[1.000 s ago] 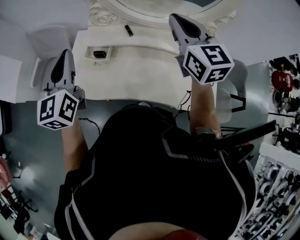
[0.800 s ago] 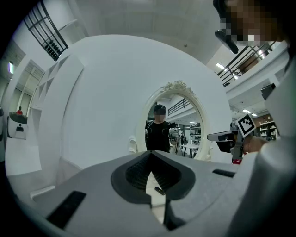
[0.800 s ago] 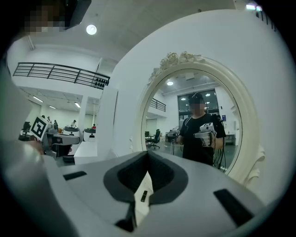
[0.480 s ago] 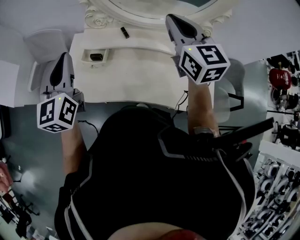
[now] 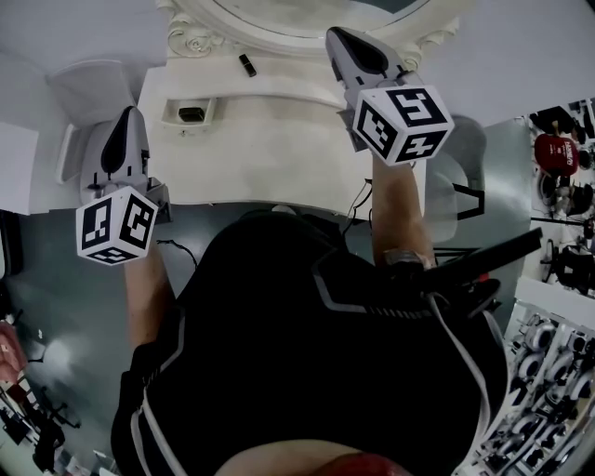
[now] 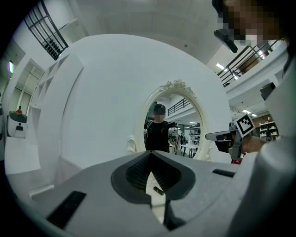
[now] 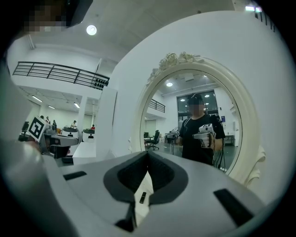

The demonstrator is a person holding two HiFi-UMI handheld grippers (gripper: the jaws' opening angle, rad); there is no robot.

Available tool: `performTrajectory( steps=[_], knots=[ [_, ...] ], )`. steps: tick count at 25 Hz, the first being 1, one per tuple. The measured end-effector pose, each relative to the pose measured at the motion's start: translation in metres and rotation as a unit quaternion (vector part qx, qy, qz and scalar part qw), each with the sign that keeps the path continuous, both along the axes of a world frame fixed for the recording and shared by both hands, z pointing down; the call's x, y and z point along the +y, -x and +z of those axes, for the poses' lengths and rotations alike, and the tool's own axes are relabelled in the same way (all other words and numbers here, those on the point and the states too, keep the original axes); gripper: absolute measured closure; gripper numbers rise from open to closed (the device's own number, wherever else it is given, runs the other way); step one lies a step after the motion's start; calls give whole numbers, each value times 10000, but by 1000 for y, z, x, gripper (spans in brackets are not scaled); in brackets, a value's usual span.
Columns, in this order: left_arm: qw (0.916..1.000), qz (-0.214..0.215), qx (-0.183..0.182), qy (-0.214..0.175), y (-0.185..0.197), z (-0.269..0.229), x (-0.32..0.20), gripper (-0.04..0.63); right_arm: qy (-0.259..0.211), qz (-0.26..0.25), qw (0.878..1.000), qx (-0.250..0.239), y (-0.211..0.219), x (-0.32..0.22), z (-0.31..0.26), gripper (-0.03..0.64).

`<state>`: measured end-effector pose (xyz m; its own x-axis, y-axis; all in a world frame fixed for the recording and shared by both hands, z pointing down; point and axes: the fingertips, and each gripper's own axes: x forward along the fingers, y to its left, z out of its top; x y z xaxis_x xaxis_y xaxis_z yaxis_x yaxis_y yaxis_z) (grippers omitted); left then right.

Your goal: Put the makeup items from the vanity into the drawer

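A small dark makeup stick (image 5: pixel 246 63) lies on the white vanity top (image 5: pixel 270 149), near the ornate mirror frame (image 5: pixel 191 23). The same dark stick (image 6: pixel 158 190) shows through the slot under the left jaws, and the stick (image 7: pixel 142 197) shows under the right jaws too. My left gripper (image 5: pixel 130 112) hovers at the vanity's left edge, shut and holding nothing. Over the vanity's right back, beside the mirror, my right gripper (image 5: pixel 338 37) is shut and also holds nothing. Both point toward the oval mirror (image 6: pixel 173 125).
A small rectangular recess (image 5: pixel 191 112) with something dark in it sits at the vanity's left back. A white seat (image 5: pixel 88 79) stands to the left and a pale chair (image 5: pixel 469 177) to the right. Cables (image 5: pixel 364 197) hang off the front edge.
The head view has drifted a little, so the vanity sits slightly further left. Both grippers stay almost where they were, still shut.
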<state>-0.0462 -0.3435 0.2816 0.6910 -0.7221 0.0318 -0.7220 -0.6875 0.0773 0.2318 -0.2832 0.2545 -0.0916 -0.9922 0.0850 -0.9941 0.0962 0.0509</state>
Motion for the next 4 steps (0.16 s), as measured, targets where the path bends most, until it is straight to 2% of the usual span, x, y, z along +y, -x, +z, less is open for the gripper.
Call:
performTrajectory(
  steps=[4],
  knots=[
    [10000,-25,1,-4,1,-1,0,592,15,-7,10000,-25,0,0,-1,612]
  ],
)
